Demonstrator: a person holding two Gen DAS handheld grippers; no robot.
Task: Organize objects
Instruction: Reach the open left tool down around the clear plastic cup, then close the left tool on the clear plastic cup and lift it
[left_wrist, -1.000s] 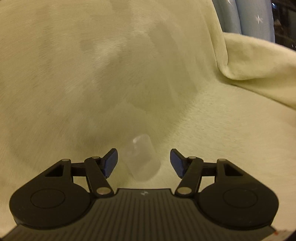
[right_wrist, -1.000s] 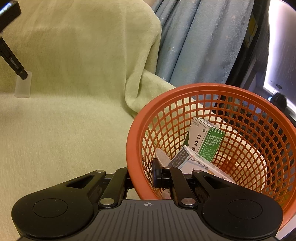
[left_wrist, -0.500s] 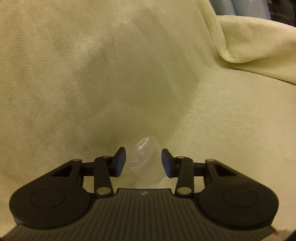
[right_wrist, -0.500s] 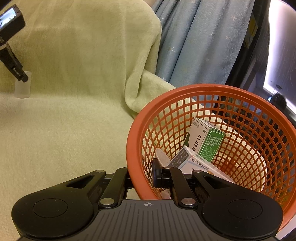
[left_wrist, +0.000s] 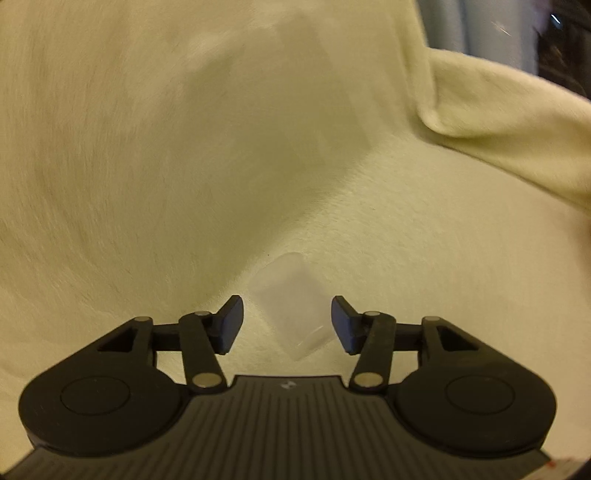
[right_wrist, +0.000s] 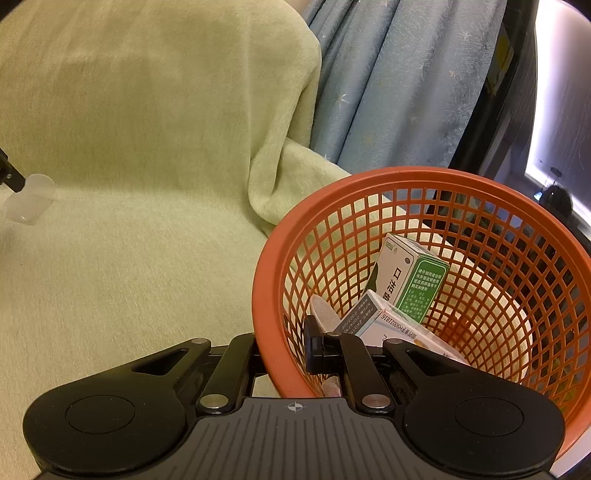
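My left gripper (left_wrist: 287, 320) has its jaws spread wide, and the translucent plastic cup (left_wrist: 291, 302) lies tipped on its side between them, touching neither blue pad (left_wrist: 232, 320); there is a gap on each side, narrower on my right pad. The cup rests on the pale green blanket (left_wrist: 147, 166), in the crease where the flat seat meets the rising back, its closed end pointing away from me and its open mouth toward me. In the right wrist view the same cup (right_wrist: 30, 198) shows at the far left edge, tilted, with a bit of my left gripper's black finger (right_wrist: 9, 173) just beside it. My right gripper (right_wrist: 282, 347) is clamped on the rim of the orange mesh basket (right_wrist: 480, 192): one finger outside the wall, the other inside, the rim pinched between them. The basket sits at the right end of the blanket-covered seat, near the fold where the blanket drapes over an armrest (right_wrist: 288, 184). Inside it, a green and white medicine box (right_wrist: 410, 277) leans upright against the far wall, a second white box (right_wrist: 373, 321) lies against it, and a flat grey-beige piece (right_wrist: 323, 312) sits just beside my inner finger. A wide stretch of bare blanket lies between the basket and the cup. Behind the basket hangs a blue curtain (right_wrist: 399, 85) with small star marks.
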